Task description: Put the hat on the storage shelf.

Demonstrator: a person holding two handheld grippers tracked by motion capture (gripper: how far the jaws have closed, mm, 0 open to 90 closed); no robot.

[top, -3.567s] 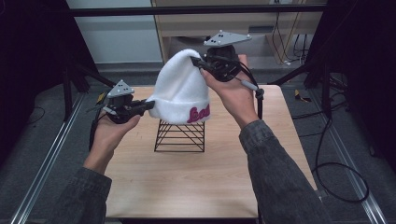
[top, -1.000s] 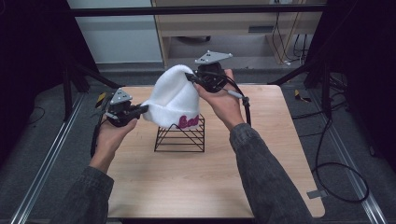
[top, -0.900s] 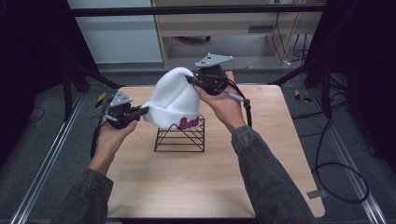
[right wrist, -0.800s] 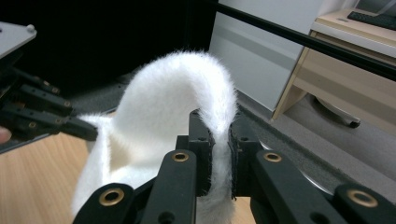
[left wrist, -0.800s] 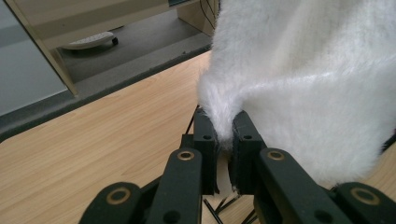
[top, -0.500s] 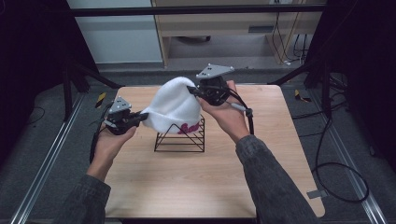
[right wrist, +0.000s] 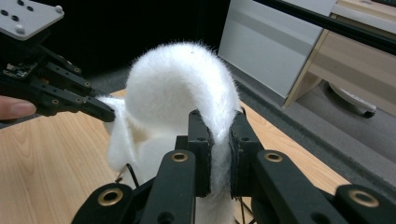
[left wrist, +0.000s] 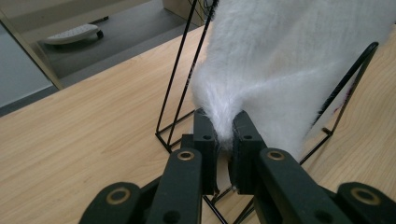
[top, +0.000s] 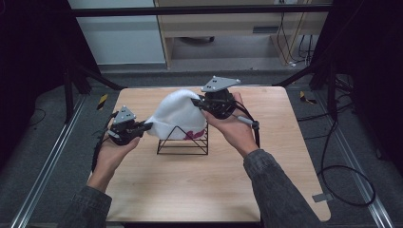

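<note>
Over wire rack, white hat now lower

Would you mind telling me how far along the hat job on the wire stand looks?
Done: the white hat is draped over the black wire stand. In hand: the left gripper and right gripper each pinch an edge of it. Left: settling it and releasing both, probably.

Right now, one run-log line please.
left gripper: shut on fluffy white knit hat | right gripper: shut on hat | hat: over black wire rack
</note>
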